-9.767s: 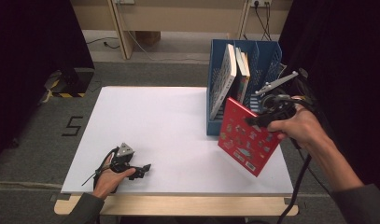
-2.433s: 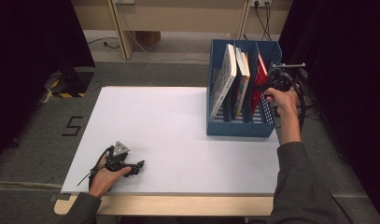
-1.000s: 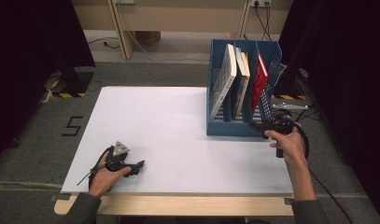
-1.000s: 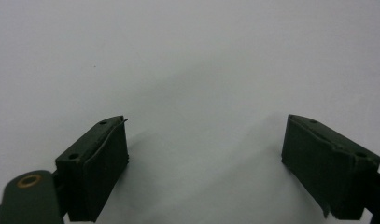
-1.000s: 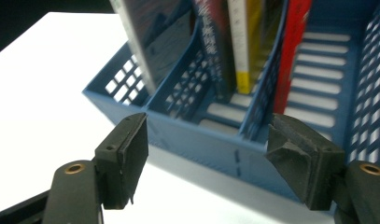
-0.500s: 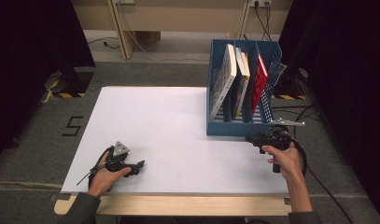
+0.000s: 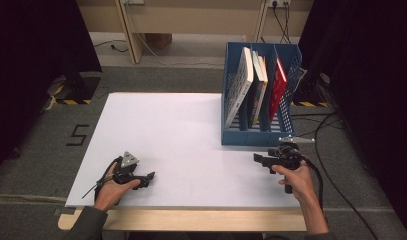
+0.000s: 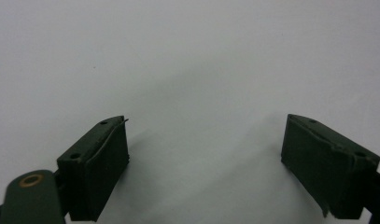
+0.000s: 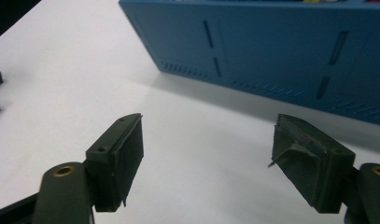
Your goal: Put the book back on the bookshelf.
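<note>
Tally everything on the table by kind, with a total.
Books: 3, a white one, a multicoloured one and a red one
File rack: 1
Claws: 2, left and right
Total: 6

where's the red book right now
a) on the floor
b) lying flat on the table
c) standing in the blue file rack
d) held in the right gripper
c: the red book stands in the rightmost slot of the blue file rack, and the right gripper is open with nothing between its jaws.
</note>
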`<state>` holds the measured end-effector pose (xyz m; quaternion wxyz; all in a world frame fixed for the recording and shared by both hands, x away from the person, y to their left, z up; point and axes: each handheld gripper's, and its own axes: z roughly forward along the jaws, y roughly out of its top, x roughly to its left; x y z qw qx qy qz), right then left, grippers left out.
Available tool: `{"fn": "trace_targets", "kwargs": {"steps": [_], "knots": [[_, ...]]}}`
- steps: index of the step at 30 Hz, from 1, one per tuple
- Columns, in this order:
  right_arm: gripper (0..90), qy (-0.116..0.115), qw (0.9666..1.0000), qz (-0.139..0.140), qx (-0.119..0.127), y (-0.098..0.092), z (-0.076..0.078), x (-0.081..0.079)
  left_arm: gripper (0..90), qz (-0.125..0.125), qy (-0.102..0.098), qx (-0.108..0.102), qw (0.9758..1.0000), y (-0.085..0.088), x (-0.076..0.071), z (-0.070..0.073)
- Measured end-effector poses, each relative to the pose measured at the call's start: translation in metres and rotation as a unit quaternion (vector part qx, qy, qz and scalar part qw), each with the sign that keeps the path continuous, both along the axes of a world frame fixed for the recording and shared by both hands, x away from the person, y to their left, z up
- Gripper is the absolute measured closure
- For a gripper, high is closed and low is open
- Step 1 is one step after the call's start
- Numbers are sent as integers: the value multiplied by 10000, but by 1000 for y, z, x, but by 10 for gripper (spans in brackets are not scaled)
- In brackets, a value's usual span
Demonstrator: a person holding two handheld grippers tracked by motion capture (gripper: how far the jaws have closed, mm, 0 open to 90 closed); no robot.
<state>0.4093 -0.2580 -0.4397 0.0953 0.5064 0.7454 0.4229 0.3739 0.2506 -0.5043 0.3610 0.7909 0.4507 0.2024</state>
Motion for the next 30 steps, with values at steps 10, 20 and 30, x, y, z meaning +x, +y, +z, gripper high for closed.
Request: {"fn": "trace_targets", "kwargs": {"steps": [10, 20, 30], "knots": [[192, -11, 9994, 144, -300, 11, -13, -15, 140, 1, 2, 3, 10000, 0, 0, 0], [164, 8, 9971, 208, -737, 21, -26, -29, 141, -5, 2, 14, 10000, 0, 0, 0], [166, -20, 9896, 350, -1397, 32, -39, -44, 140, -1, 4, 4, 10000, 0, 0, 0]]}}
